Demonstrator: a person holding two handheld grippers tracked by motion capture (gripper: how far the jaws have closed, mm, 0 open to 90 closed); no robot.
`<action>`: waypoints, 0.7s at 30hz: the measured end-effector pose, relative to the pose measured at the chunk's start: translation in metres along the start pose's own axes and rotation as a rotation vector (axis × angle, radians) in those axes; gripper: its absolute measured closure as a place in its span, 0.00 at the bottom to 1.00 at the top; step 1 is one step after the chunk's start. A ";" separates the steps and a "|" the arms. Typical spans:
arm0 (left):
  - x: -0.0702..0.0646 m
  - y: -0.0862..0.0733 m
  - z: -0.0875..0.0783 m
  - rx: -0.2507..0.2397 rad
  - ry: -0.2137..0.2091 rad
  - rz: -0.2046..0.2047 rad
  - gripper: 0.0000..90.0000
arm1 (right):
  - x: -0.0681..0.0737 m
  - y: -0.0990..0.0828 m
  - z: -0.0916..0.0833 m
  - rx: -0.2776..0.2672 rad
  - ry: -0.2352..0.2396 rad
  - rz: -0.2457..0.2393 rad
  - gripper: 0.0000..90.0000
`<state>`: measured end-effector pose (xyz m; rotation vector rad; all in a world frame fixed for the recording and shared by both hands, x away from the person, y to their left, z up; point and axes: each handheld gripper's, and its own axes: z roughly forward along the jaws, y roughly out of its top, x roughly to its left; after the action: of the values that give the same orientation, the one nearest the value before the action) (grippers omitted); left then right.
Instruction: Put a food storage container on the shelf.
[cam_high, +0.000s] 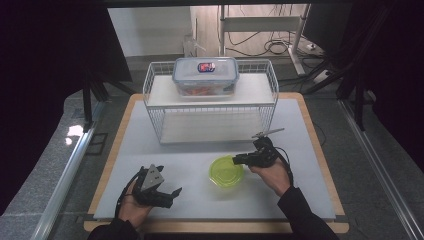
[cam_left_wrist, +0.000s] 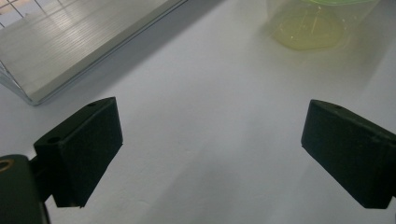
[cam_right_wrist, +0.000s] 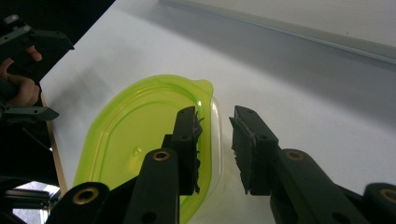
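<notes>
Straddling green container (cam_right_wrist: 140, 140) rim | right hand-held gripper (cam_right_wrist: 215, 140) tilted down

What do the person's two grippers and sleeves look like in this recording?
Both grippers are black with blocky two-jaw pads. The left gripper carries a grey three-cornered plate; the right gripper trails a black cable. The sleeves are dark.

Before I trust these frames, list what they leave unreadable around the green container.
- Green container: right gripper view, its near rim hidden behind the right hand-held gripper; whether the pads press it is unclear.
- Same container, left gripper view: cut off by the top edge.
- Lidded box: high view, its contents and label too small.
</notes>
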<state>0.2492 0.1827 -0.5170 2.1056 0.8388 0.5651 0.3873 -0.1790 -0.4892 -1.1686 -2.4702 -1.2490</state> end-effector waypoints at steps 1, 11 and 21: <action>0.000 0.000 0.000 0.000 0.000 0.000 0.06 | 0.000 0.000 0.000 0.000 0.000 0.000 0.79; 0.000 0.000 0.000 0.001 -0.001 0.001 0.06 | -0.009 0.005 0.007 0.029 0.101 0.047 0.89; -0.001 0.000 0.001 0.002 0.000 0.004 0.06 | -0.005 0.004 -0.001 0.020 0.117 0.043 0.90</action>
<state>0.2490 0.1820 -0.5174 2.1093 0.8357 0.5663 0.3933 -0.1812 -0.4881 -1.1047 -2.3551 -1.2416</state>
